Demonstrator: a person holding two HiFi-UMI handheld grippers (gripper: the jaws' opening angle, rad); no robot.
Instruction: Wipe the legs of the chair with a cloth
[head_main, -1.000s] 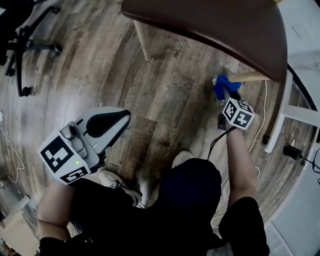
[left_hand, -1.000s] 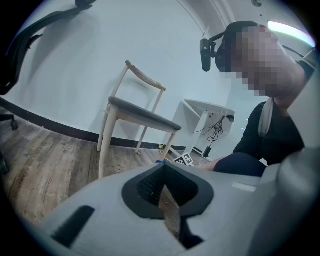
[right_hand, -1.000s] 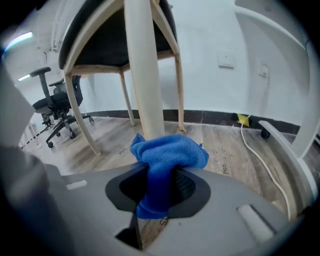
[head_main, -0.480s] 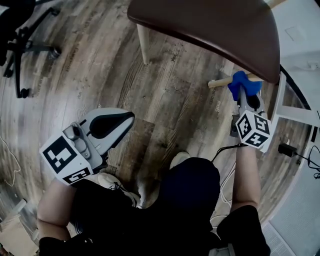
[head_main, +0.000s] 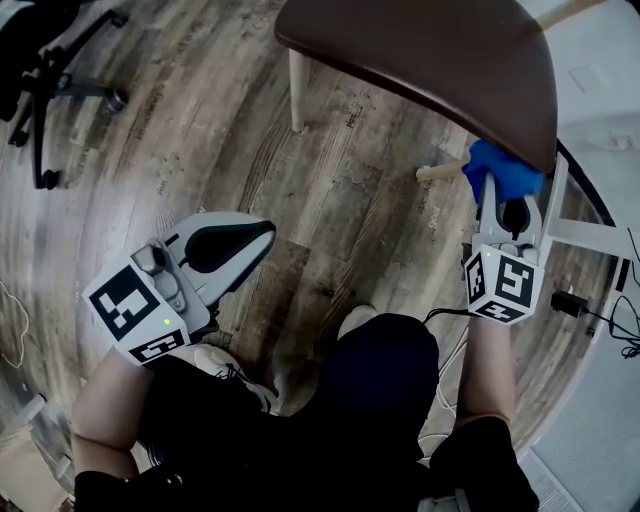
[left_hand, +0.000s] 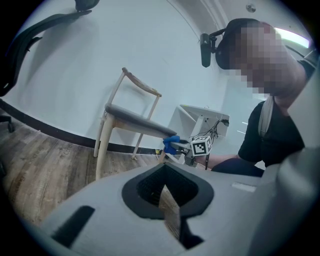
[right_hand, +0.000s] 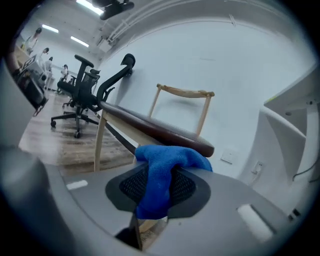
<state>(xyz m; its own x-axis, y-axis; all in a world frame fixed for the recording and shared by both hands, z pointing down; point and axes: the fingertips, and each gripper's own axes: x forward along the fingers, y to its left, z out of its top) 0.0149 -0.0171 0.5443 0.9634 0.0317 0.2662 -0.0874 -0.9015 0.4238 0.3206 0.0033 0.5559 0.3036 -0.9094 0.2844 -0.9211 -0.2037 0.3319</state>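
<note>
Seat (head_main: 430, 50): smooth brown, slight sheen. Legs (head_main: 297, 92): pale bare wood. Cloth (head_main: 500, 172): blue, fuzzy. Floor (head_main: 200, 120): matt wood-grain planks.

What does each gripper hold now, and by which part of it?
The right gripper holds the blue cloth, pinched around its bunched middle. The left gripper holds nothing; its jaws are together.

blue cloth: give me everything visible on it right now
The blue cloth looks like soft, fuzzy microfibre, bunched into a wad. The right gripper is shut on it: a fold runs down between the jaws, the rest bulges past their tips. It seems to sit against the chair leg, just under the brown seat edge.
</note>
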